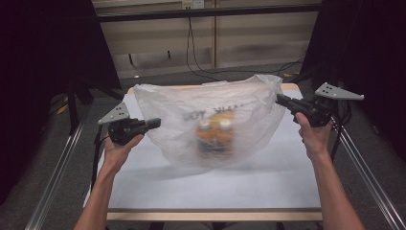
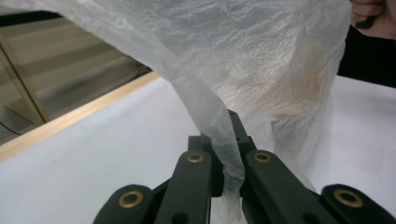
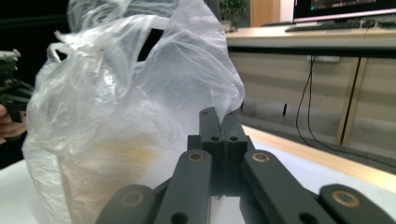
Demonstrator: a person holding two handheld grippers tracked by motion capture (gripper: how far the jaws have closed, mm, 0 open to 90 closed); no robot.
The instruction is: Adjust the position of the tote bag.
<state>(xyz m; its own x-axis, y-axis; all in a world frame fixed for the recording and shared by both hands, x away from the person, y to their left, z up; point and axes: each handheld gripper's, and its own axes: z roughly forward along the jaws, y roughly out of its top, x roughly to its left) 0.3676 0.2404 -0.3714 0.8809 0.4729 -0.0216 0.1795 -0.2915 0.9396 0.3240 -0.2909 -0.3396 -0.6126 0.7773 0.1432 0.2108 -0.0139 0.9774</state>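
A translucent white plastic bag (image 1: pixel 206 103) with printed lettering hangs stretched over the white table (image 1: pixel 215 187). Blurred orange containers with pale tops (image 1: pixel 214 134) show through its lower part. My left gripper (image 1: pixel 157 123) is at the bag's left edge, and in the left gripper view a strip of bag film (image 2: pixel 224 140) runs pinched between the shut jaws of my left gripper (image 2: pixel 219 130). My right gripper (image 1: pixel 279 98) meets the bag's upper right corner. In the right gripper view the jaws of my right gripper (image 3: pixel 222 114) stand pressed together with the bag's edge (image 3: pixel 231 100) at their tips.
The table has a wooden rim (image 1: pixel 210 214) and metal rails (image 1: pixel 52 177) along both sides. Dark stands and cables (image 1: pixel 194 52) lie on the floor beyond the far edge. A desk with a monitor (image 3: pixel 345 9) stands behind.
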